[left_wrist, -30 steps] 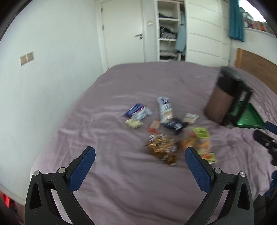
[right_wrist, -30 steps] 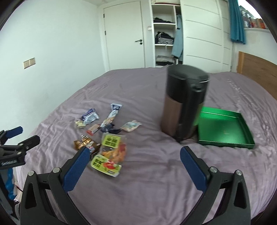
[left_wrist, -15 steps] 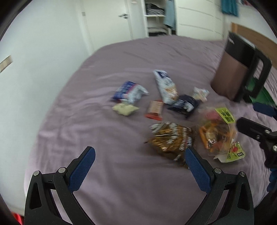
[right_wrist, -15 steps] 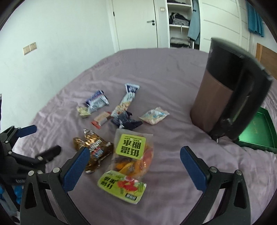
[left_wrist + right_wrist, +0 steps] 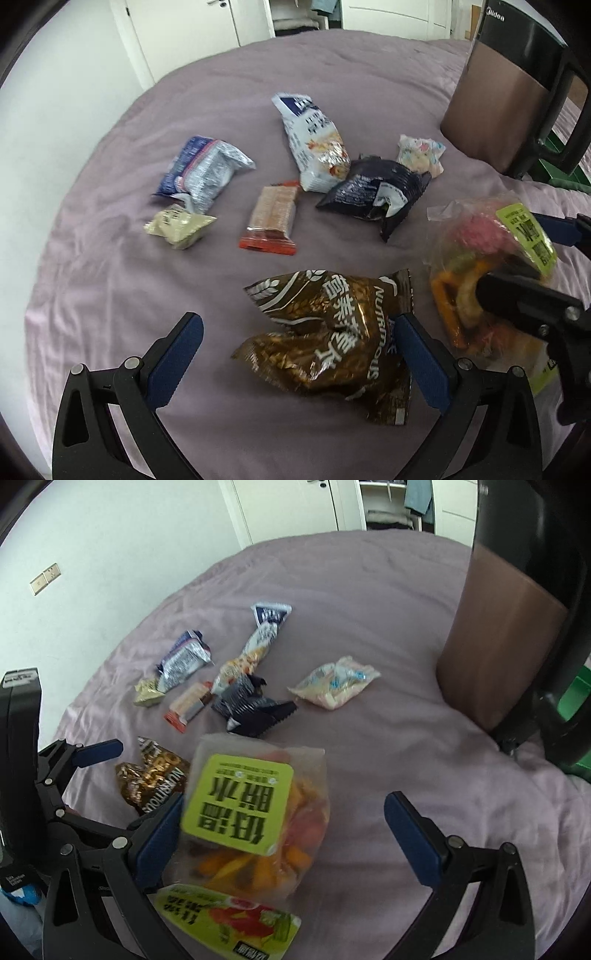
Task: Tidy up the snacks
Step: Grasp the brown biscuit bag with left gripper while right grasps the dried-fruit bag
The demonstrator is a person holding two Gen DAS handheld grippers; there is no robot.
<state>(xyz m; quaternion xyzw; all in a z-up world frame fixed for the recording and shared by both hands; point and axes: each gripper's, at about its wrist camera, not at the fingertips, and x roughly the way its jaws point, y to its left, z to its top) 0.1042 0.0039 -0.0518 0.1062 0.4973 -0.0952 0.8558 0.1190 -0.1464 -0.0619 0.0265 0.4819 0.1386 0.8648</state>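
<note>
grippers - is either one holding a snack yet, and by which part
Nothing is held. The left gripper is open around the brown snack bag, and the right gripper is open around the clear dried fruit bag.

Brown snack bag (image 5: 332, 328) between open jaws, seemingly untouched

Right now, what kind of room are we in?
Most likely a bedroom: the snacks lie on a purple bedsheet, with a white door and open wardrobe shelves holding folded clothes behind.

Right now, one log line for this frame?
phase: approach | left hand-held gripper: open, over brown snack bag | right hand-held gripper: open, over clear fruit-snack bag | nothing held | surface: bed
</note>
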